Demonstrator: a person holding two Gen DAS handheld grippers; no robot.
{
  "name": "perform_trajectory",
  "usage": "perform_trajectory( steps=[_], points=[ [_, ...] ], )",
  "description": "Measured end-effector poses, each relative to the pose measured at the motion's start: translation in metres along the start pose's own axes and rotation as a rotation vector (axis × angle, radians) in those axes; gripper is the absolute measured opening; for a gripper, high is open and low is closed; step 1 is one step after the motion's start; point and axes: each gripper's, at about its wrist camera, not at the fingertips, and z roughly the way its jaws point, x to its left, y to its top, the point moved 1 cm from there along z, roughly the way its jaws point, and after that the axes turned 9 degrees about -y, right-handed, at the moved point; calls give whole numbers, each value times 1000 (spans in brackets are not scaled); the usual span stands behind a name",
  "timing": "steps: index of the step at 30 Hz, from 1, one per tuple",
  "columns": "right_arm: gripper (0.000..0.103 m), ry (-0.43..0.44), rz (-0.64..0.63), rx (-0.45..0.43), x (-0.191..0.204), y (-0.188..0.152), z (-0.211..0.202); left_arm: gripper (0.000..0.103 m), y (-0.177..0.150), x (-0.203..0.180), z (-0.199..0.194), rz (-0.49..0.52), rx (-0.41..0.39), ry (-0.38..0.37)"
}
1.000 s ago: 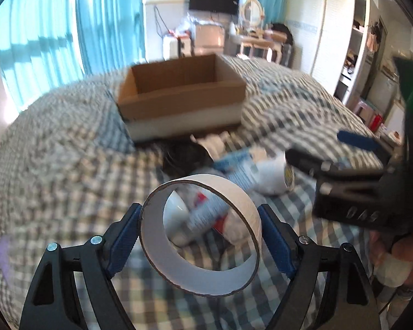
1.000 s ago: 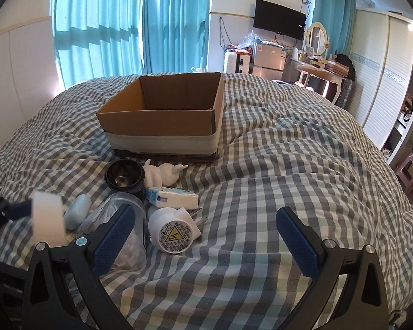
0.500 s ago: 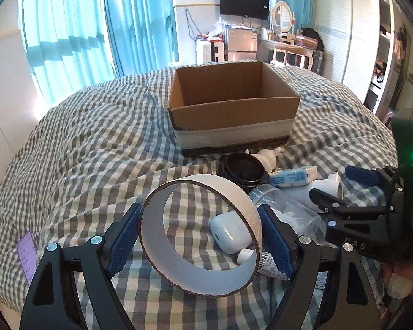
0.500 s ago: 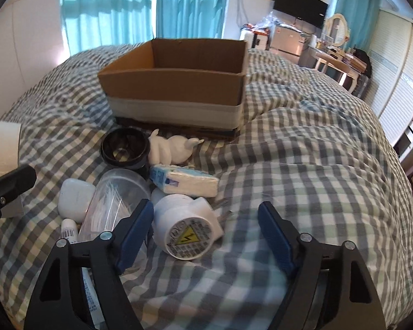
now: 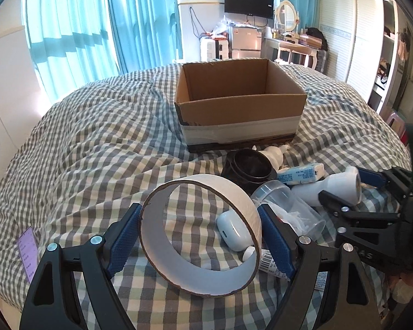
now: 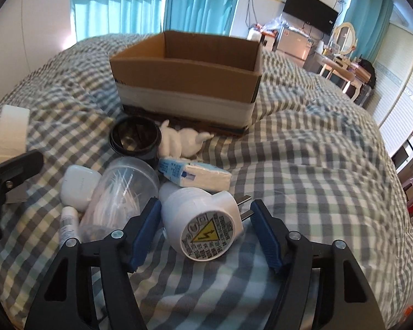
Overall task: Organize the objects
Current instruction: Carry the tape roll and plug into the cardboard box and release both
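My left gripper (image 5: pixel 199 240) is shut on a white tape roll (image 5: pixel 228 192) and holds it above the checked bed, near side of the open cardboard box (image 5: pixel 239 104). My right gripper (image 6: pixel 206 227) is open, its blue pads on either side of a white plug adapter (image 6: pixel 203 220) that lies on the bed; the pads stand a little apart from it. The adapter also shows in the left wrist view (image 5: pixel 336 189). The box (image 6: pixel 187 82) looks empty. The tape roll (image 6: pixel 11 132) shows at the far left of the right wrist view.
Beside the adapter lie a clear plastic jar (image 6: pixel 118 192), a white earbud case (image 6: pixel 79 187), a small white tube (image 6: pixel 68 225), a blue-white packet (image 6: pixel 195 176), a white figurine (image 6: pixel 181 143) and a black round lid (image 6: pixel 135 140). A purple card (image 5: pixel 27 250) lies at left.
The right gripper has moved forward and down onto the pile, and its pads now flank the plug adapter. The left gripper has kept hold of the tape roll while its view swung left, towards the box.
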Motion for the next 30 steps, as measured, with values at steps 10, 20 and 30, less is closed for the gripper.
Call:
perform_trajectory(
  steps=[10,20,30],
  points=[
    [67,-22,29,-126,-16,12,-57,85,10,-8,-28,16,-60,41],
    [67,-39,34,-239,-30,43,-96,85,46,4,-33,3,-146,152],
    [67,-44,29,-336,-46,132,-102,85,127,24,-17,0,-215,186]
  ],
)
